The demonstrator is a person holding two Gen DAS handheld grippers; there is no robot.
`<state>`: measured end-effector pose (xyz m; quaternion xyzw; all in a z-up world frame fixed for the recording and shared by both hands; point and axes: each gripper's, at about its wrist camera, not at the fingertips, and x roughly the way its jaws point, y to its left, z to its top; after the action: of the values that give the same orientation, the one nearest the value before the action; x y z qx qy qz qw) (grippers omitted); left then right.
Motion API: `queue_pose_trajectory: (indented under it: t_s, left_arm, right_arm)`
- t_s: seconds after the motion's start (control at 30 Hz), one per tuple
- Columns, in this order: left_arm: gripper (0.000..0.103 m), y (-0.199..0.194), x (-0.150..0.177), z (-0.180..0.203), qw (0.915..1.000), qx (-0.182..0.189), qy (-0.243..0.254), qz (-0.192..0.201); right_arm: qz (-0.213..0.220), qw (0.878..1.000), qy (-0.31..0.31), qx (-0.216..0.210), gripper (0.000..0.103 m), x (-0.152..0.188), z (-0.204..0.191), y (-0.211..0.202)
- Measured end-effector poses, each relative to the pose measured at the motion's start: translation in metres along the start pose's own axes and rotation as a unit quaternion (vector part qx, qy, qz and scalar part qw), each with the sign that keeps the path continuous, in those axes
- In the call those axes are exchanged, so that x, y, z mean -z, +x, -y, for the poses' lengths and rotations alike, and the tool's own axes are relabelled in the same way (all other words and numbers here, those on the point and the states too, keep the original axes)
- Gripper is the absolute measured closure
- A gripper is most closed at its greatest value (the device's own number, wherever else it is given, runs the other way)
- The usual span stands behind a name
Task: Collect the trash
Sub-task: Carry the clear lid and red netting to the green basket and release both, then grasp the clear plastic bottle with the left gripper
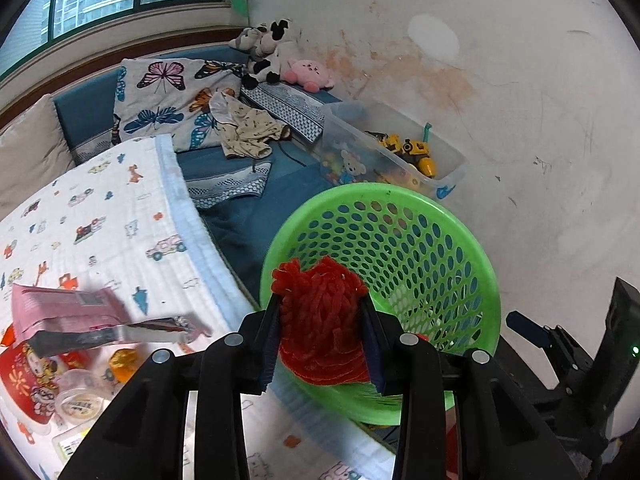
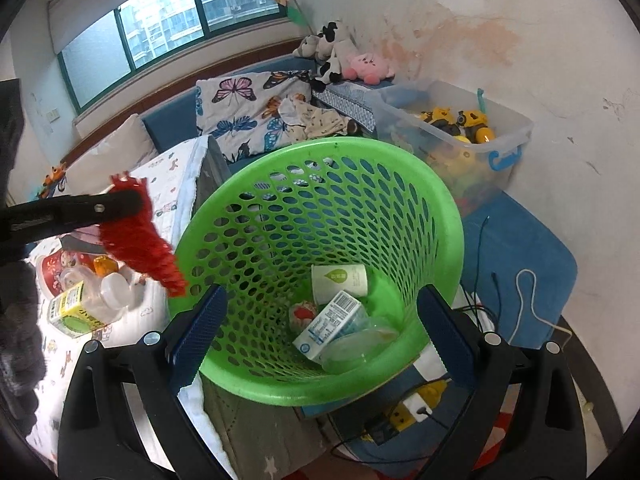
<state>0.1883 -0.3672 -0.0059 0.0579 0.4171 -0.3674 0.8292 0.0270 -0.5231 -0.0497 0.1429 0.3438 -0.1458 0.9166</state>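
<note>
Trash item in hand: red tinsel garland (image 1: pixel 320 320), a bristly, foil-like bunch, clenched between the blue ribbed pads of the left tool (image 1: pixel 322 336) and hanging just beside the near rim of the green basket (image 1: pixel 472 248), not yet over its mouth. Receptacle: round perforated plastic basket, tilted toward the cameras; the right tool (image 2: pixel 320 336) straddles its near wall, and whether its pads press on the rim or stand free cannot be told. Contents already inside: paper cup (image 2: pixel 340 280), small printed carton (image 2: pixel 328 326), crumpled clear plastic. For a clean drop, judged from here, the bunch should be carried past the rim until its dangling tail clears the lip, then let go, with the basket held steady. Remaining on the bed's printed quilt (image 1: pixel 120 220): pink foil pouch (image 1: pixel 68 308), clear plastic tub (image 1: pixel 78 398), orange wrapper (image 1: pixel 124 360). Beyond: butterfly pillow (image 1: pixel 168 100), plush toys, clear toy bin (image 1: pixel 448 164).
</note>
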Motion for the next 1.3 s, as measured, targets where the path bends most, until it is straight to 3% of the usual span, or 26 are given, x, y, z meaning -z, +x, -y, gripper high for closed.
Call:
queue_pose_trajectory:
  t_s: [0.2, 0.23, 0.3, 0.87, 1.3]
  left_arm:
    - [0.056, 0.009, 0.002, 0.007, 0.9999, 0.009, 0.009, -0.004]
    - [0.048, 0.009, 0.003, 0.007, 0.9999, 0.012, 0.009, -0.004]
    - [0.042, 0.009, 0.004, 0.007, 0.9999, 0.015, 0.007, -0.003]
    - [0.04, -0.037, 0.037, -0.018, 0.9998, 0.016, 0.005, 0.013]
    - [0.04, -0.08, 0.075, -0.092, 0.9984, -0.014, 0.054, -0.001]
  right_arm:
    - [0.002, 1.0, 0.006, 0.003, 0.008, 0.003, 0.004, -0.005]
    - [0.002, 1.0, 0.008, 0.003, 0.008, 0.003, 0.005, -0.005]
    - [0.003, 1.0, 0.011, 0.004, 0.008, 0.005, 0.006, -0.007]
    - [0.008, 1.0, -0.005, -0.021, 0.008, 0.016, -0.02, -0.022]
    - [0.002, 0.999, -0.027, -0.047, 0.008, 0.019, -0.053, -0.023]
